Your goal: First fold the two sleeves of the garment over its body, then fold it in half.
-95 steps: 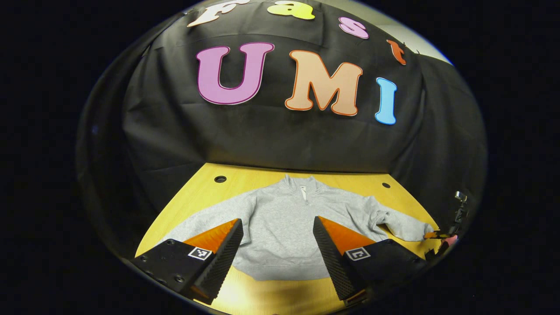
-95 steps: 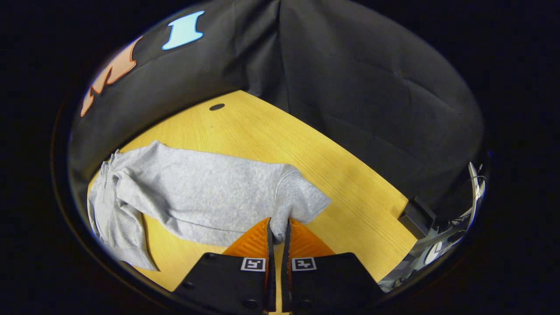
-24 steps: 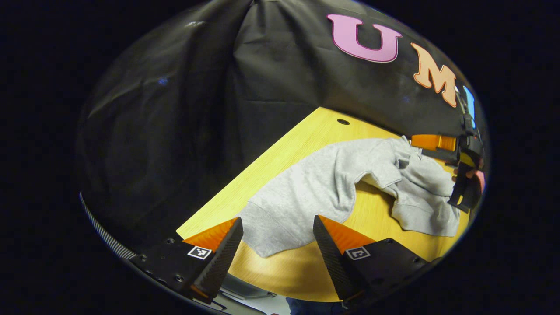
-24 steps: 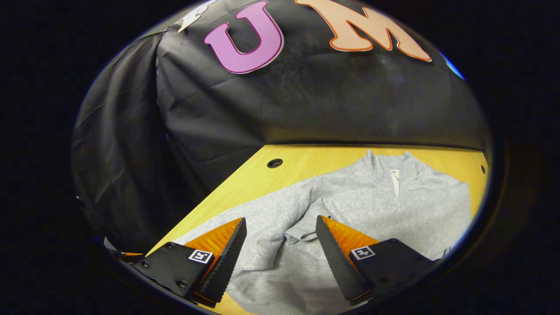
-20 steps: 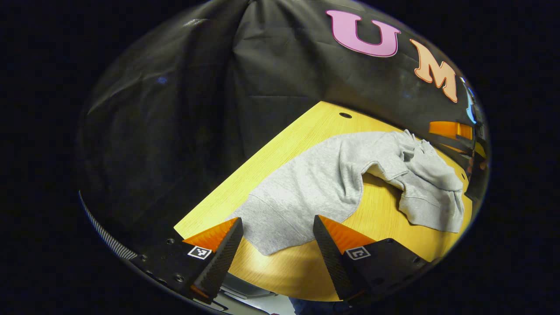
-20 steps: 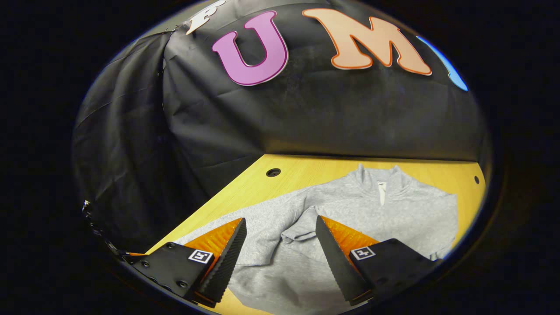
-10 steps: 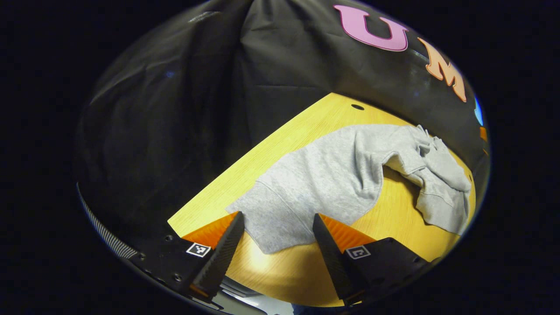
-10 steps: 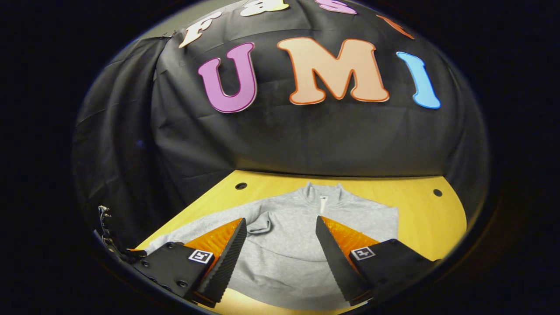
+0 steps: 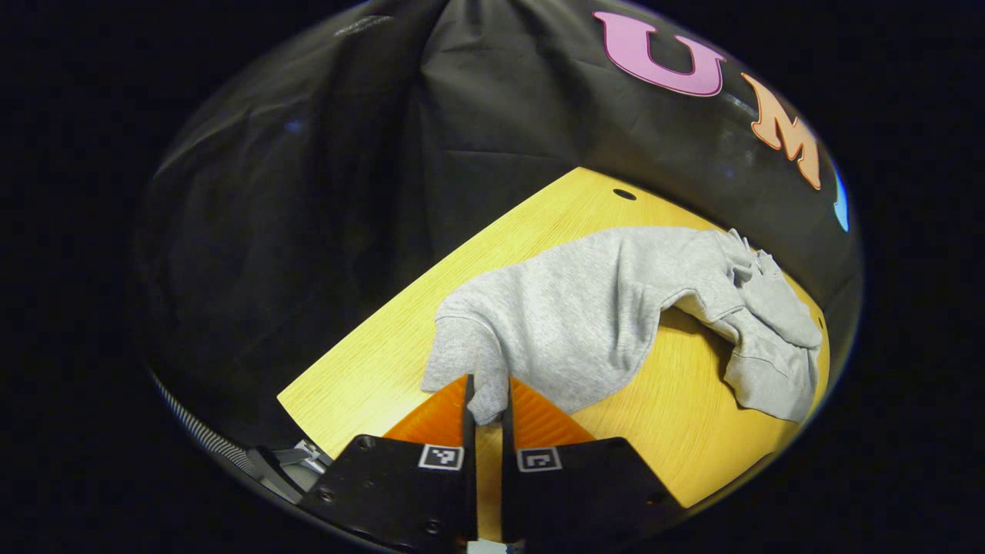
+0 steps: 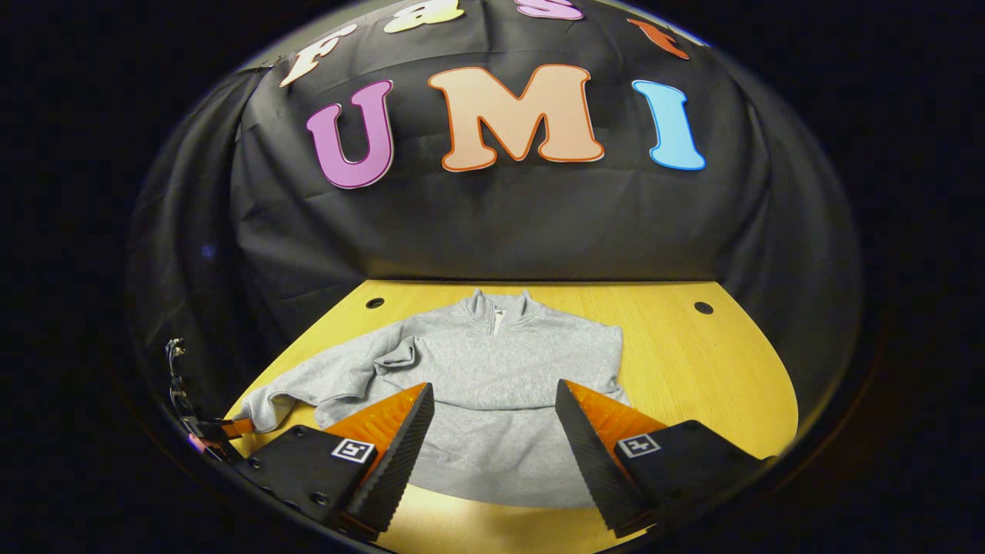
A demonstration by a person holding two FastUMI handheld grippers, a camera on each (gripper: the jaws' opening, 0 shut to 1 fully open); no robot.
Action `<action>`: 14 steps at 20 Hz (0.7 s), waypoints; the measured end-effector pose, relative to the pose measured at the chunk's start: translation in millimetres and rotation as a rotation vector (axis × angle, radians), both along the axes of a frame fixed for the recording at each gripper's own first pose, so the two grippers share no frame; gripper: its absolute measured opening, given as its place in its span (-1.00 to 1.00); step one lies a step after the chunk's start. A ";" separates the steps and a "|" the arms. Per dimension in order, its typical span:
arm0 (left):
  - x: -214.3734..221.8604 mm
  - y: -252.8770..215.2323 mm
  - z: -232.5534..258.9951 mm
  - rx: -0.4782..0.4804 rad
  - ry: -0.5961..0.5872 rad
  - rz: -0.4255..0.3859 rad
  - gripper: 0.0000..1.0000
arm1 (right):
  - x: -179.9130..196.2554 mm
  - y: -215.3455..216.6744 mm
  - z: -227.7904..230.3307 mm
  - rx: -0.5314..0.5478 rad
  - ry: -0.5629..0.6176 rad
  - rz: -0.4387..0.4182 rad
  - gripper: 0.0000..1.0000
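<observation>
A grey zip-neck sweatshirt (image 10: 500, 369) lies flat on the yellow wooden table (image 10: 716, 369), collar toward the back wall. One sleeve (image 10: 396, 355) lies folded across its chest. The other sleeve (image 9: 569, 308) stretches out sideways. My left gripper (image 9: 485, 408) is shut on that sleeve's cuff (image 9: 481, 369), which bunches up between the fingers. In the right gripper view this left gripper (image 10: 212, 431) sits at the far left, at the sleeve's end. My right gripper (image 10: 493, 388) stands open over the sweatshirt's near hem, holding nothing.
The table has a round hole near each back corner (image 10: 375, 302) (image 10: 702, 307). Black cloth walls close in the back and sides. Bare wood lies to the right of the sweatshirt and along the front edge (image 10: 492, 531).
My left gripper has shut on the outstretched sleeve's cuff and gathered it up. My right gripper has drawn back toward the table's front, away from the folded sleeve, still open.
</observation>
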State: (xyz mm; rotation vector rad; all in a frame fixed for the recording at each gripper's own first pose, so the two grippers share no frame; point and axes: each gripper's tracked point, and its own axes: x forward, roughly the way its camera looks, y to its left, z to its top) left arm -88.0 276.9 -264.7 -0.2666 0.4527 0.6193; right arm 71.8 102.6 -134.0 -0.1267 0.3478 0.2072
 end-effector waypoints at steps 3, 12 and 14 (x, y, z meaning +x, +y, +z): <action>1.9 -1.0 0.8 0.009 0.018 -0.010 -0.96 | -3.4 -5.8 1.8 -0.007 -0.006 -0.008 0.90; 32.6 -32.5 56.3 0.046 -0.021 -0.131 -1.00 | -7.6 -20.4 2.3 0.008 -0.003 -0.026 0.90; 51.6 -57.5 82.5 0.047 -0.066 -0.205 -1.00 | -8.7 -29.1 3.2 0.018 0.000 -0.038 0.90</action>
